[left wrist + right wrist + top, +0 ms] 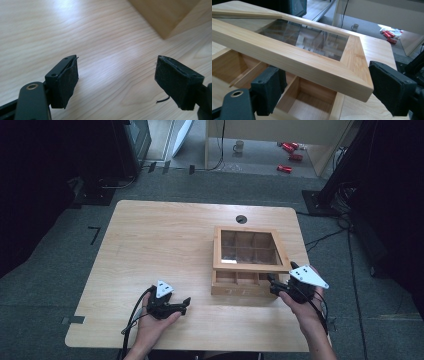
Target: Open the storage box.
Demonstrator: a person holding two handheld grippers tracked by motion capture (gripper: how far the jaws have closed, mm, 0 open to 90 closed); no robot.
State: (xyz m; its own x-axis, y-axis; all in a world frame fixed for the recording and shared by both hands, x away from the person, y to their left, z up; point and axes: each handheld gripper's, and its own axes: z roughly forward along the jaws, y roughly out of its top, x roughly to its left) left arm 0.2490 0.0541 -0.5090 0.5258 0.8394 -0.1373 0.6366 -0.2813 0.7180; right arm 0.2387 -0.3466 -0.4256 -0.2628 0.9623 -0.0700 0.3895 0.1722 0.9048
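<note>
The person's right gripper (280, 285) is at the near right corner of the pale wooden compartment box with a glass-paned hinged lid (247, 257). In the right gripper view its jaws stand wide on either side of the lid's front corner. One black pad (393, 86) sits just beside the corner's outer edge, and the other is under the lid frame, over an open compartment. I cannot tell whether either pad presses the wood. It looks to me more like a support under a half-raised lid than a pinch. The lid is tilted up at its front edge, probably because the right hand is lifting it or easing it down on the hinges at the far side.

The left gripper (172, 307) is well apart from the box, low over the bare light wooden table (165, 235). Its jaws are spread wide with nothing between them. The box's near left corner (162, 15) lies ahead of that claw and off to one side. I'd judge it is waiting there, out of the lid's way.

The box is made of blond wood with clean mitred corners on the lid frame. The clear pane catches reflections, and thin dividers cut the tray into square cells. The cells I can see in front of the right claw look empty.
</note>
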